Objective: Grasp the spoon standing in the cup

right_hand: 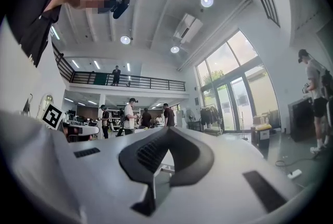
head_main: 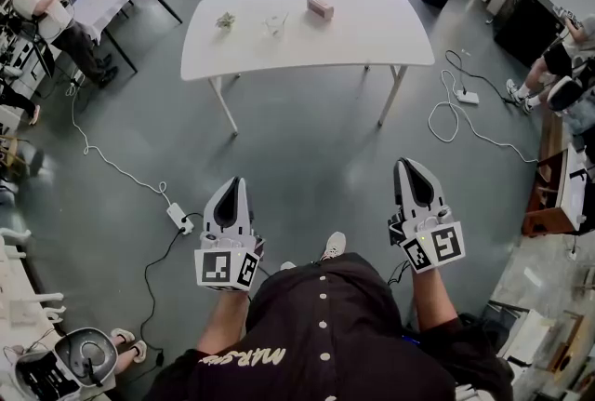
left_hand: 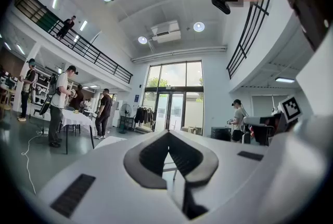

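Evidently the 2 tongs, left gripper (head_main: 232,184) and right gripper (head_main: 410,166), sit closed and empty, well apart from the table (head_main: 372,41); arriving unopened could topple the cup (head_main: 275,22).

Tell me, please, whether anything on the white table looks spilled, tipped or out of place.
Nothing stands out. The white rounded table stands level; the small green sprig, clear cup and pinkish rectangular block sit apart, with no visible spill.
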Motion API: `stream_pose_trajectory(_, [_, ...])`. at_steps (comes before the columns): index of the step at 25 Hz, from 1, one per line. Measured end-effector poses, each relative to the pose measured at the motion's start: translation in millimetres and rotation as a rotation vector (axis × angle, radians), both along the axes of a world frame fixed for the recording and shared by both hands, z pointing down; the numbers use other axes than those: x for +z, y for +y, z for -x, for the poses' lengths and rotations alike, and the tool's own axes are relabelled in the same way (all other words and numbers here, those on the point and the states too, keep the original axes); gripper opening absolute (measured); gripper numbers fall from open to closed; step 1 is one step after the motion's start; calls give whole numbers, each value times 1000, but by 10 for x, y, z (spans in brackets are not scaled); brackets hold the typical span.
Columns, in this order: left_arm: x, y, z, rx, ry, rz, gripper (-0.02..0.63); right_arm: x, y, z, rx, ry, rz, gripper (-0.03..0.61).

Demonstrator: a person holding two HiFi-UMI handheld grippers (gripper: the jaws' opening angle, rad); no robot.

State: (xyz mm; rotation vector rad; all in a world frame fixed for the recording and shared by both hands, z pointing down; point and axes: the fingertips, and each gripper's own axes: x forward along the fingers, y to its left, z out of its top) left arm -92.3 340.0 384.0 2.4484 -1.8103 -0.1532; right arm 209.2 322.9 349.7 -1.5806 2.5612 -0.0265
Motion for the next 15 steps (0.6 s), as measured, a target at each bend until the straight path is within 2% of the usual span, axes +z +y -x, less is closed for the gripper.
stream_pose_trajectory(3, [-7, 0, 1, -1, 1, 0, 9, -11, 3, -8, -2, -12, 1, 2])
stream_pose_trajectory(11, [20, -38, -35, -5, 2, 2, 9, 63, -59, -6, 2, 32, 3, 2])
stream_pose_trajectory(15, [17, -37, -19, -11, 0, 3, 9, 67, -80, 23, -14, 33, 8, 34])
